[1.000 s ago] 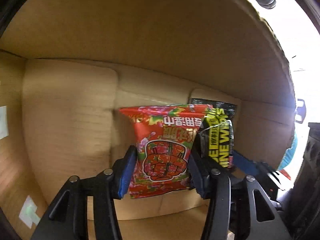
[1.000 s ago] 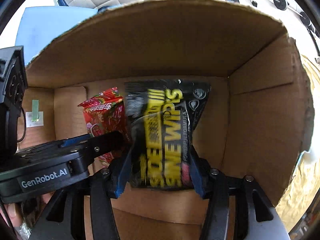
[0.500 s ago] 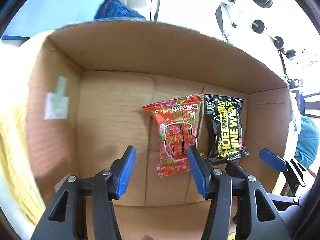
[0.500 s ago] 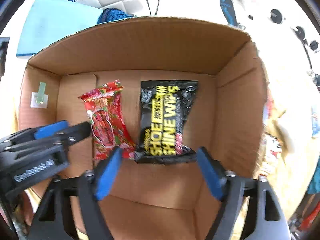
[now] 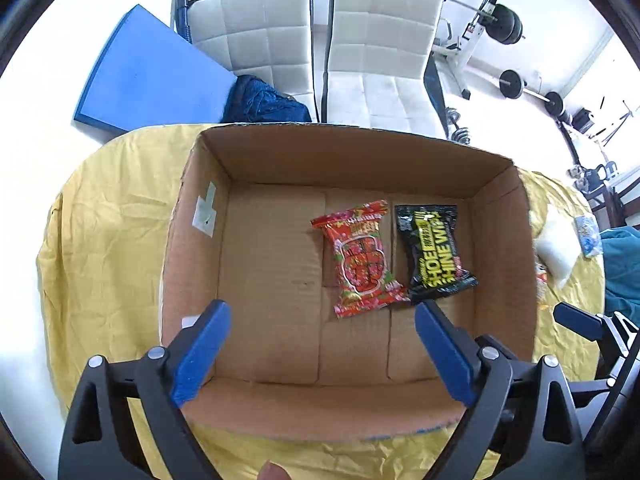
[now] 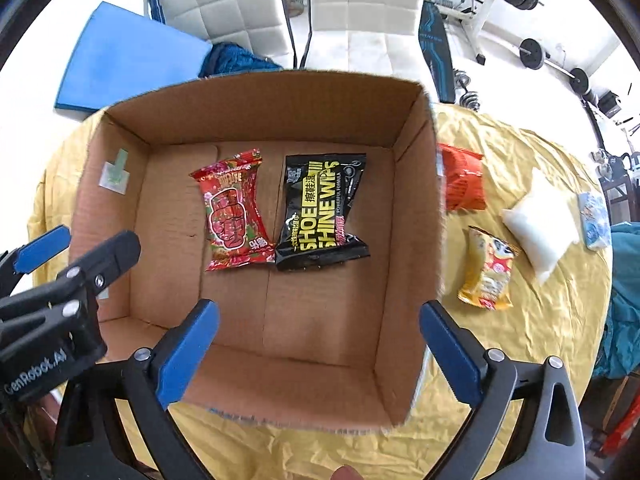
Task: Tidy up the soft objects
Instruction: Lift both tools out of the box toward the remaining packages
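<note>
Cardboard box (image 6: 412, 208) on yellow cloth (image 6: 540, 320) holds red packet (image 6: 232, 210) beside black wipes pack (image 6: 320, 212); white pillow pack (image 6: 540, 220), yellow snack bag (image 6: 490, 270) remain outside; both grippers, left (image 5: 320, 352) and right (image 6: 318, 350), gape empty, so next pinch mid-bag, gently.

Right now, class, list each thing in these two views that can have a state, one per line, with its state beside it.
cardboard box: open-topped, upright on the yellow cloth
red packet: lying flat in the box
black shoe-wipes packet: lying flat in the box, beside the red one
yellow packet: outside the box, on the cloth
white pillow pack: outside, on the cloth
left gripper: open, holding nothing
right gripper: open, holding nothing
</note>
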Motion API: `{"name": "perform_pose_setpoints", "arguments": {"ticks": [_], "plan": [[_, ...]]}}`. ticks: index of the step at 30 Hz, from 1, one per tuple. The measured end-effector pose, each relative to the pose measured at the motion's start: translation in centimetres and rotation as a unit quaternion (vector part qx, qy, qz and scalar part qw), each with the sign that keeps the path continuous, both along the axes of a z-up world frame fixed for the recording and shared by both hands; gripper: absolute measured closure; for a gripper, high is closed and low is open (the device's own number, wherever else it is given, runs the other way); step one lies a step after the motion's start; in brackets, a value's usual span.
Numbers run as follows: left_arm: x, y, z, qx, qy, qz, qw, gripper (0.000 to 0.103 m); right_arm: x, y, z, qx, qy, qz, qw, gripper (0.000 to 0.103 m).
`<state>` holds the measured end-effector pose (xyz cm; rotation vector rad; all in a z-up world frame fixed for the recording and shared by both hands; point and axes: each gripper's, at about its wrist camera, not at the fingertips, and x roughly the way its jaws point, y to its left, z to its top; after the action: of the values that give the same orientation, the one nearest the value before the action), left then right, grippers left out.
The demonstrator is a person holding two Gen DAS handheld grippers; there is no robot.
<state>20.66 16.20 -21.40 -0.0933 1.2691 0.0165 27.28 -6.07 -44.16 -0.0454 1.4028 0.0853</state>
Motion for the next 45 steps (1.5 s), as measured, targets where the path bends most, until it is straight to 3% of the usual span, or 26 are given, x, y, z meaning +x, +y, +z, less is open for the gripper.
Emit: {"name": "perform_pose_setpoints", "arguments": {"ticks": [25, 37, 45], "plan": [[-9.6, -1.0, 10.4, -0.005, -0.083, 0.004, 0.9966, 0.008, -10.5, -2.5, 12.3, 0.045, -0.077, -0.002, 0.996, 0.001], [-8.6, -3.0, 11.1, -0.012, -0.082, 0.019, 0.9964, 0.008, -10.9, -5.2, 14.3, 0.077, -0.09, -0.005, 0.993, 0.001], [-4.8, -10.4, 9.9, -0.021, -0.071, -0.035, 0.9967, 0.008, -9.4, -14.4, 12.8, 0.08, -0.071, -0.083, 0.991, 0.001]]}}
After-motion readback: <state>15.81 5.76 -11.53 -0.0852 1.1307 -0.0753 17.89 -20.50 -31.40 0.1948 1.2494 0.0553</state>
